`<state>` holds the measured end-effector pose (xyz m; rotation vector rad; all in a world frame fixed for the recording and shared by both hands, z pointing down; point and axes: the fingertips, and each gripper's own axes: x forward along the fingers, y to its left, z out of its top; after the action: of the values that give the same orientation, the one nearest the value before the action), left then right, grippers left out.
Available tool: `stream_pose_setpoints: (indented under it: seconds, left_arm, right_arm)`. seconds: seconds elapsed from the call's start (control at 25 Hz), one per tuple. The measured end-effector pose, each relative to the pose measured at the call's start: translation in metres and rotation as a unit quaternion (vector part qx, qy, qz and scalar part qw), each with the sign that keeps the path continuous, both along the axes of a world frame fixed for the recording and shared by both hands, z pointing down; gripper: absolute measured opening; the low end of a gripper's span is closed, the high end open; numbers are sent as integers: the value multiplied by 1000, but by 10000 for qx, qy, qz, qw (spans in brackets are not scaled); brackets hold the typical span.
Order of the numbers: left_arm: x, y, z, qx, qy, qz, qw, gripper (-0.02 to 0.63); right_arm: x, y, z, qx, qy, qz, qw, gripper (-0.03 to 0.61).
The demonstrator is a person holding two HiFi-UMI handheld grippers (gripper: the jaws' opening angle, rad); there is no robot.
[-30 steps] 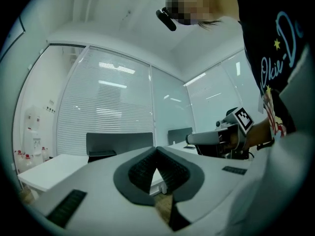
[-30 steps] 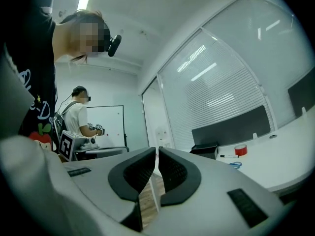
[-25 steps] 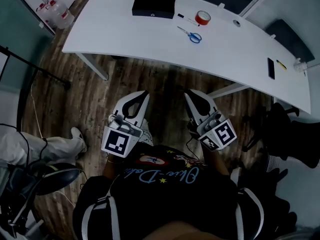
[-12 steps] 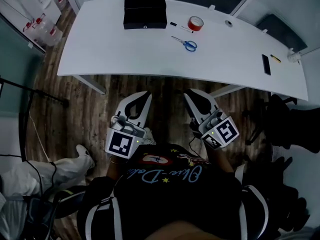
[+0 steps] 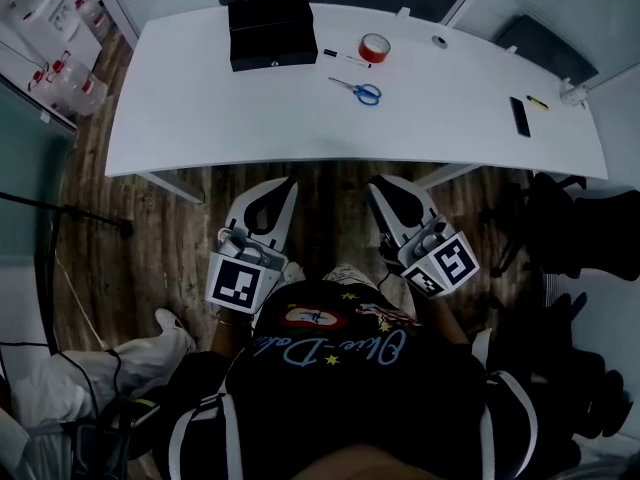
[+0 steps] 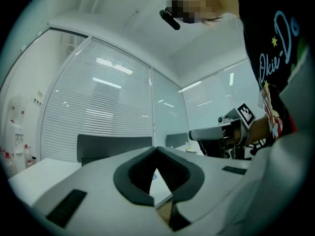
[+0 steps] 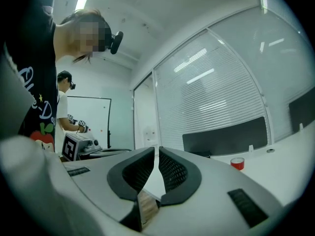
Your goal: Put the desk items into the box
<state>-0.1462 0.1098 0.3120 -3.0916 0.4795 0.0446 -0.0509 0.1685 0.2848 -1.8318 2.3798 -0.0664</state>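
On the white desk (image 5: 250,118) stand a black box (image 5: 272,30), a red tape roll (image 5: 374,47), a marker (image 5: 345,58), blue-handled scissors (image 5: 357,90), a black flat item (image 5: 519,116) and a small yellow item (image 5: 538,101). My left gripper (image 5: 285,183) (image 6: 156,149) is held level just short of the desk's near edge, shut and empty. Beside it, my right gripper (image 5: 378,183) (image 7: 158,149) has just closed a little further to a thin slit, with nothing between its jaws. The tape roll (image 7: 237,163) shows past the right jaws.
Black office chairs (image 5: 585,238) stand on the wooden floor at the right. Bottles and boxes (image 5: 60,38) sit by the wall at the upper left. A second person (image 7: 66,107) stands by a whiteboard. White trousers and a shoe (image 5: 150,333) show at the lower left.
The desk has drawn nearer to both grippers and shifted left in the head view, so that more of its right end shows. Both grippers stay side by side and empty.
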Motion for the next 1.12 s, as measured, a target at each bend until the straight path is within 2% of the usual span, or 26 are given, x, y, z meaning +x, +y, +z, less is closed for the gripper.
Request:
stream_pose_setpoints:
  seconds: [0.2,0.32,0.48,0.64,0.84,0.96,1.12]
  left_arm:
    - [19,7,0,-93,130,292,9994,-3]
    - [23,6,5,24,-78,245,9997,-3]
    - [27,-7,8,66,-237,19,9997,-3]
    - [36,-30,9,174,-507,-155,9984,-3]
    - [62,-56,6,79,-431,-250,9987,-3]
    - [78,-68,5,205,-497,-252,9982,-3]
    - [101,-86,10,146,-617,-251,9977,-3]
  right_arm:
    - [24,10,8,-53,-161,343,9993,7]
    - [36,7,14,-26,-276,401,9988,-2]
    - [50,-11,15,68,-269,291,9992,-2]
    - [56,-40,18,12,-307,-31,9995,-2]
    - [72,-71,23,40,-345,-184,9992,-2]
    - [86,-88,29,20,-400,-273,9988,-2]
    - [107,-107,38,-29,-543,-299,9981,-2]
